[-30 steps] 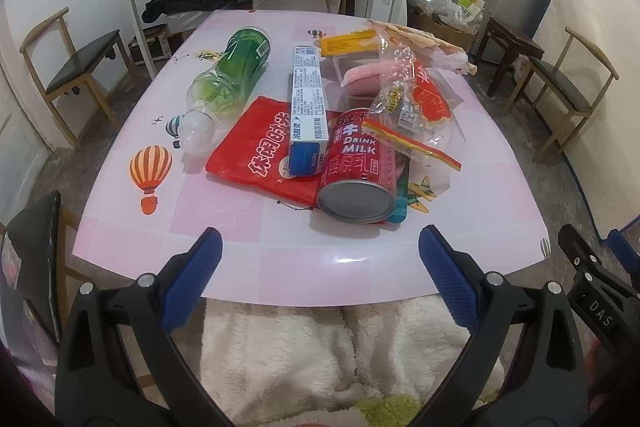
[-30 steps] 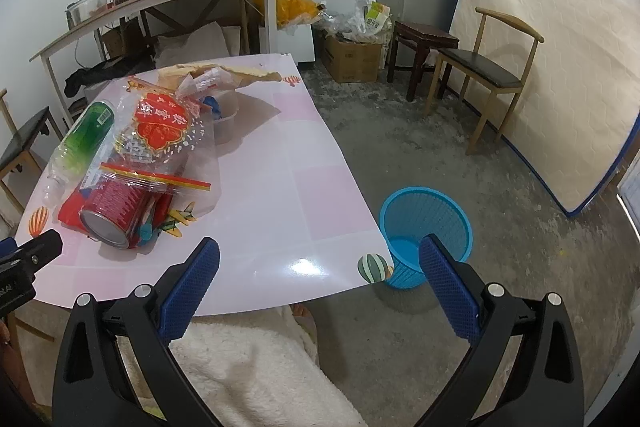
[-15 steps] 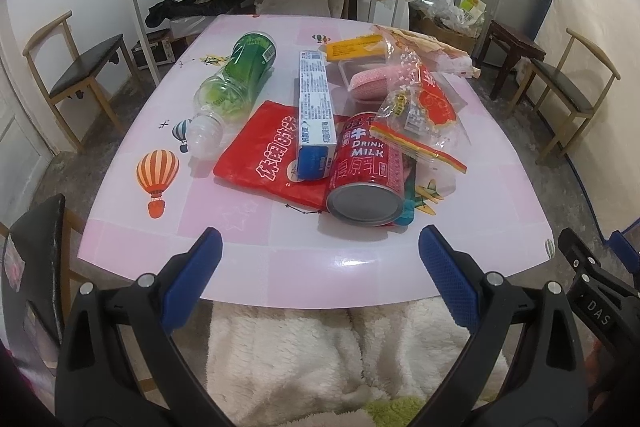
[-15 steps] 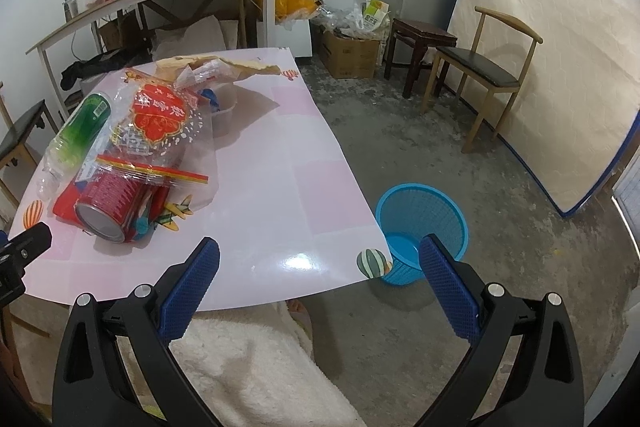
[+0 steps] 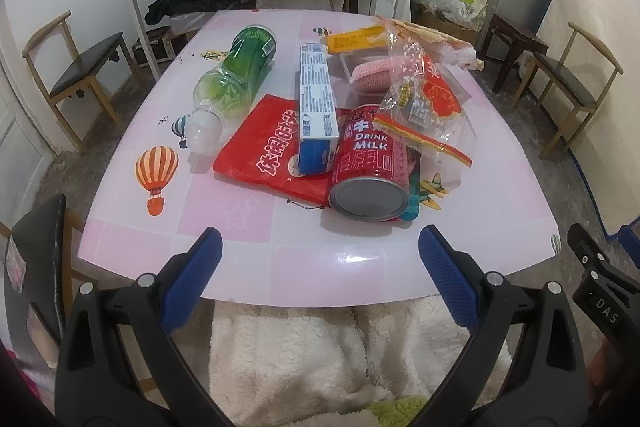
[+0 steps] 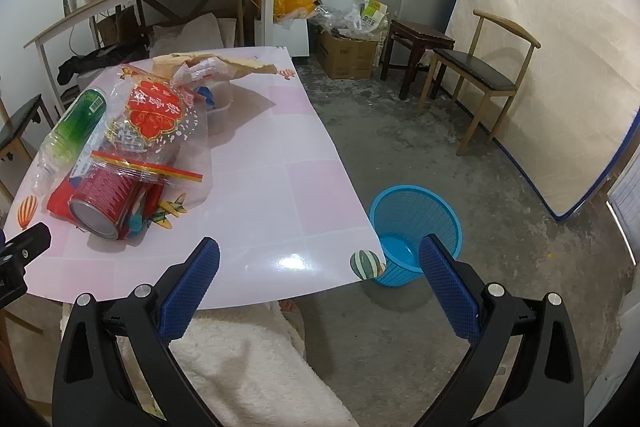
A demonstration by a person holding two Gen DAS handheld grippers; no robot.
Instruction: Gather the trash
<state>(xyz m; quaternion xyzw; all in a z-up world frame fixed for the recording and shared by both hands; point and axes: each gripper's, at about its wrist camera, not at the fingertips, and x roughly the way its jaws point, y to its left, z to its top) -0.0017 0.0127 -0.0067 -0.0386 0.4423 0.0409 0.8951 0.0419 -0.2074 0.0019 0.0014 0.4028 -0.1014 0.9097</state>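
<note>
Left wrist view: the left gripper (image 5: 318,277) hangs just off the near edge of the pink bench (image 5: 256,251), jaws wide apart and empty. Trash lies heaped mid-bench. Nearest is the red milk can (image 5: 370,171), on its side, long axis running near to far with its flat end toward the jaws, slightly right of their centreline. A blue-and-white carton (image 5: 316,109) lies parallel at its left on a red packet (image 5: 264,147); a green bottle (image 5: 236,71) lies far left; a clear printed bag (image 5: 424,103) drapes the can's right side. The right gripper (image 6: 318,281), likewise open and empty, points toward the bench's right corner and the blue basket (image 6: 416,227) on the floor beyond. Judgement: the left gripper is nearer the can. Items beneath the bag and can are hard to make out; the basket's near wall is cut off by the bench corner.
</note>
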